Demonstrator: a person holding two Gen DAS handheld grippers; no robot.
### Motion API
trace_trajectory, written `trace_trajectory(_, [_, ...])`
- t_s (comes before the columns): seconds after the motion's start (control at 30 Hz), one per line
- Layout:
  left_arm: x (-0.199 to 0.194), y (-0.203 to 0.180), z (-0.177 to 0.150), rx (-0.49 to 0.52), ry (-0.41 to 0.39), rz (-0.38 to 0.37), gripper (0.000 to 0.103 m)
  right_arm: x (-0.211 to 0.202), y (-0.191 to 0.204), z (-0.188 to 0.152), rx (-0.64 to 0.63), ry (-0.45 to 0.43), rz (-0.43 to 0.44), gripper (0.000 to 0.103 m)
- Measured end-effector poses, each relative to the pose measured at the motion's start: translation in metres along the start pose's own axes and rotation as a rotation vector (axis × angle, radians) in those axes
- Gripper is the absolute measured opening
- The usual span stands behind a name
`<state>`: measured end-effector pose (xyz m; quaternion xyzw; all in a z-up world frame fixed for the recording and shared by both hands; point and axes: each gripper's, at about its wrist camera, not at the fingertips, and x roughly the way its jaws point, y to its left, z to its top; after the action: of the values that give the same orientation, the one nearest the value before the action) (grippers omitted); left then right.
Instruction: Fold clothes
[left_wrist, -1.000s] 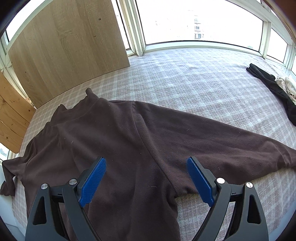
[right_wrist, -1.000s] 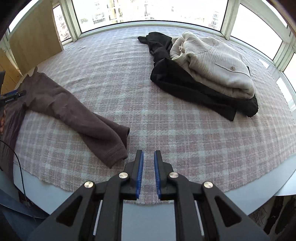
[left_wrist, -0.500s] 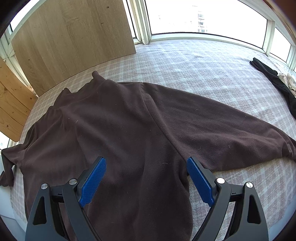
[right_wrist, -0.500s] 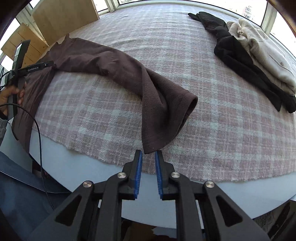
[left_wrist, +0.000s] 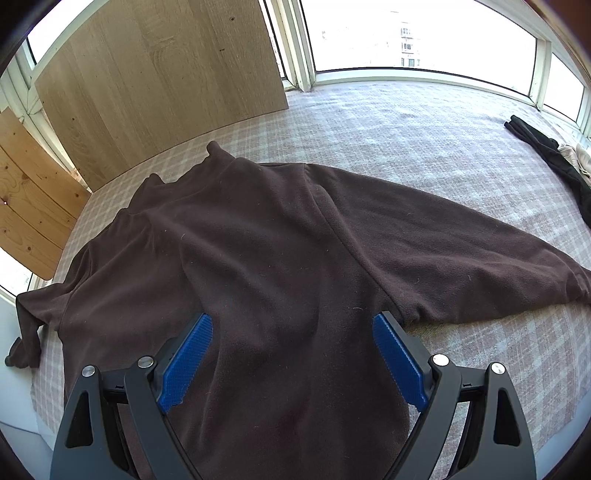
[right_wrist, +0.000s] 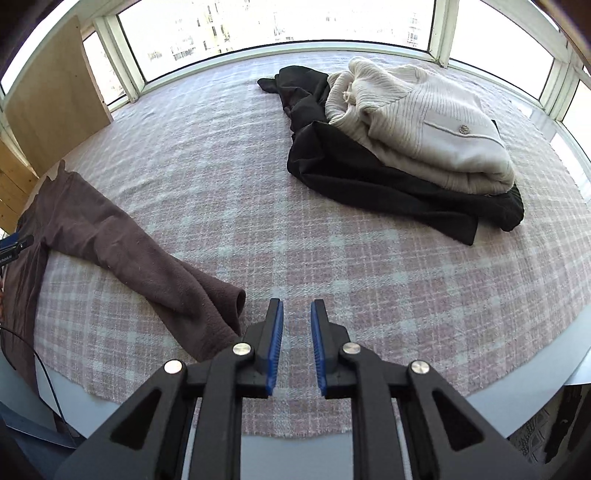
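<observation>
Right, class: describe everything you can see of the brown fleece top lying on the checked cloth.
The brown fleece top is a dark, soft, fuzzy high-collared garment lying spread flat on the checked cloth. One long sleeve stretches sideways, its open cuff near the cloth's front edge; the other sleeve droops over the far side edge. The hem hangs off the near edge. Neither gripper touches it.

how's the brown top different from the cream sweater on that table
The brown top lies spread out flat with its sleeves out to the sides; the cream sweater is folded into a compact bundle. The brown top rests directly on the plaid cloth; the cream sweater sits on a black garment. The brown fabric looks smooth and fleecy, the cream one ribbed knit. Both lie untouched.
</observation>
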<state>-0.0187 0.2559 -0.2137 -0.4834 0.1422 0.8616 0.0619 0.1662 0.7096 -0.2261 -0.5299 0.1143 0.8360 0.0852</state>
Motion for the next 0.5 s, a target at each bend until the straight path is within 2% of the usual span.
trace_trajectory(0.13, [0.0,0.002,0.0,-0.012,0.004,0.008,0.089,0.012,0.024,-0.006,-0.064,0.041,0.083,0.018])
trace_trajectory(0.27, [-0.001,0.0,0.0,-0.011,-0.001,0.005,0.089,0.013,0.034,-0.017,-0.039,0.043,0.171,0.019])
trace_trajectory(0.5, [-0.002,-0.009,-0.002,0.004,0.005,0.002,0.089,0.023,0.036,-0.013,-0.02,0.042,0.18,0.019])
